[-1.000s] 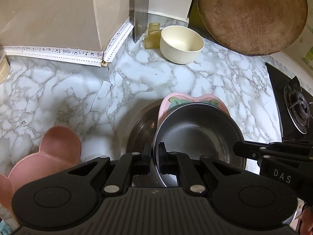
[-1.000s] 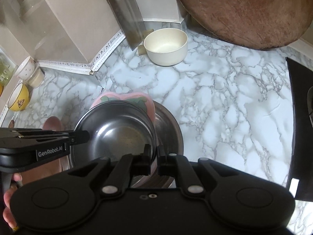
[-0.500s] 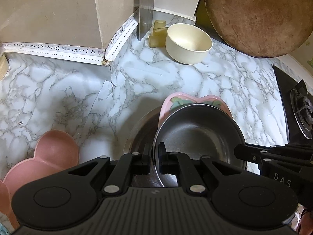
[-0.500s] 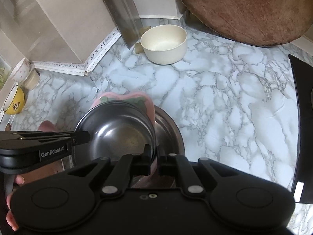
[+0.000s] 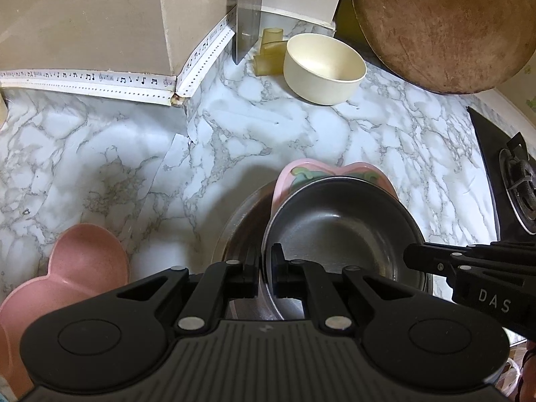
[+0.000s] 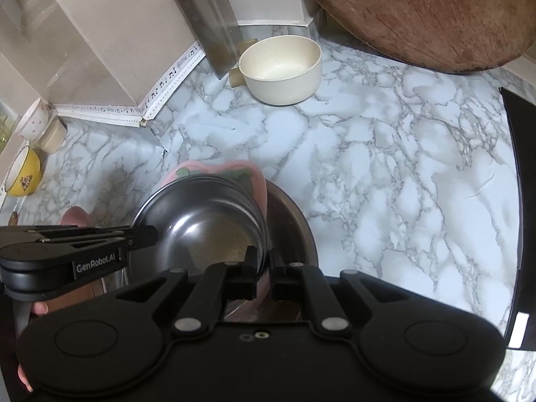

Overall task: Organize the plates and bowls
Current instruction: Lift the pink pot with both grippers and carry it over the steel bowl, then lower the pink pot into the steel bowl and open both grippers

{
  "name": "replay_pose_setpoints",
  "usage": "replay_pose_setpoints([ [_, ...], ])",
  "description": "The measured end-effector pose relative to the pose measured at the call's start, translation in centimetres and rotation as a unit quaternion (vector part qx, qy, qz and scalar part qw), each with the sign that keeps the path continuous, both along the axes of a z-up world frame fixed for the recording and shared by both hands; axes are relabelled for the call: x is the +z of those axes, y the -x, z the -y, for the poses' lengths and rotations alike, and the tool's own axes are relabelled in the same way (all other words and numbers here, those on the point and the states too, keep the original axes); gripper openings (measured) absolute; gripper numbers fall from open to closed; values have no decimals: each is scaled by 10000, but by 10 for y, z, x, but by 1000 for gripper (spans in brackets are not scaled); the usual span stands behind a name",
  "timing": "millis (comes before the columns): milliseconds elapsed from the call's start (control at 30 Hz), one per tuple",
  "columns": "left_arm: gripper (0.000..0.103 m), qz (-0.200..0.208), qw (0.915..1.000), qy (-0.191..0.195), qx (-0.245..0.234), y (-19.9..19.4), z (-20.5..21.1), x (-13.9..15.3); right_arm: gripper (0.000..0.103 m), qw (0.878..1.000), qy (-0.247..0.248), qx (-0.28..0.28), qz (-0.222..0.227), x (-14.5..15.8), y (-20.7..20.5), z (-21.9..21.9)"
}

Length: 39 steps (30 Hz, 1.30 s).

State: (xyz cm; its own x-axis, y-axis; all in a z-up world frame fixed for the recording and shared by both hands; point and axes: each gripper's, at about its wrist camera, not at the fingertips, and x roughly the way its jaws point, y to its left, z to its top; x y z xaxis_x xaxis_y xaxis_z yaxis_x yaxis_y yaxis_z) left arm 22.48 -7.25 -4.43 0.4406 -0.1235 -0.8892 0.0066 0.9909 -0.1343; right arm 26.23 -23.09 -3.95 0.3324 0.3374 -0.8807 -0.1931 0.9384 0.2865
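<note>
Pinching opposite rims of the steel bowl (image 5: pixel 341 227), left gripper (image 5: pixel 266 261) and right gripper (image 6: pixel 264 261) hold it over a pink dish (image 5: pixel 301 172), apparently inside a larger steel bowl (image 6: pixel 294 231); open marble counter (image 6: pixel 385 167) beyond, cream bowl (image 5: pixel 323 67) farthest

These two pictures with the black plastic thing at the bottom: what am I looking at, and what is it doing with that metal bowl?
There is no robot here. A person holds a hand tool in each hand, and each tool carries a camera looking along its two jaws. One picture comes from the left gripper, the other from the right gripper; each also shows the other tool coming in from the side.

Both jaws are shut on the rim of the steel bowl, on opposite sides. That bowl sits in a pink dish, with a larger metal bowl under them.

On the marble counter also stand a cream bowl, a pink lobed plate, and a yellow bowl. A round wooden board leans at the back.
</note>
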Motion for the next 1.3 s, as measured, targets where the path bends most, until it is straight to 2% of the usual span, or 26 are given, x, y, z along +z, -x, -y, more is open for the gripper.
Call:
replay_pose_setpoints([
  [133,6,-96,9999,109,23,-2,-4,-4,18,10000,-52,43,-44,0,-1,1],
  [467,7,62,9998,115,-179,7,-8,6,25,9998,-6,204,80,11,7,-1],
  [900,10,583,9970,36,-503,28,-13,46,38,9986,2,389,356,33,23,-10],
  [967,16,684,9963,62,-523,31,-15,52,42,9983,14,395,428,38,25,-11],
  [1033,34,795,9954,72,-535,34,-16,58,45,9981,9,386,488,43,27,-12],
  [1133,50,943,9940,41,-557,37,-16,65,50,9975,1,388,595,51,30,-13],
  [1200,51,1002,9933,51,-579,36,-16,68,54,9971,3,373,665,55,31,-13],
  [1267,53,1053,9926,45,-602,33,-15,71,65,9968,-17,367,714,59,29,-12],
  [1300,60,1077,9924,41,-601,32,-15,72,68,9965,-26,362,749,60,28,-11],
])
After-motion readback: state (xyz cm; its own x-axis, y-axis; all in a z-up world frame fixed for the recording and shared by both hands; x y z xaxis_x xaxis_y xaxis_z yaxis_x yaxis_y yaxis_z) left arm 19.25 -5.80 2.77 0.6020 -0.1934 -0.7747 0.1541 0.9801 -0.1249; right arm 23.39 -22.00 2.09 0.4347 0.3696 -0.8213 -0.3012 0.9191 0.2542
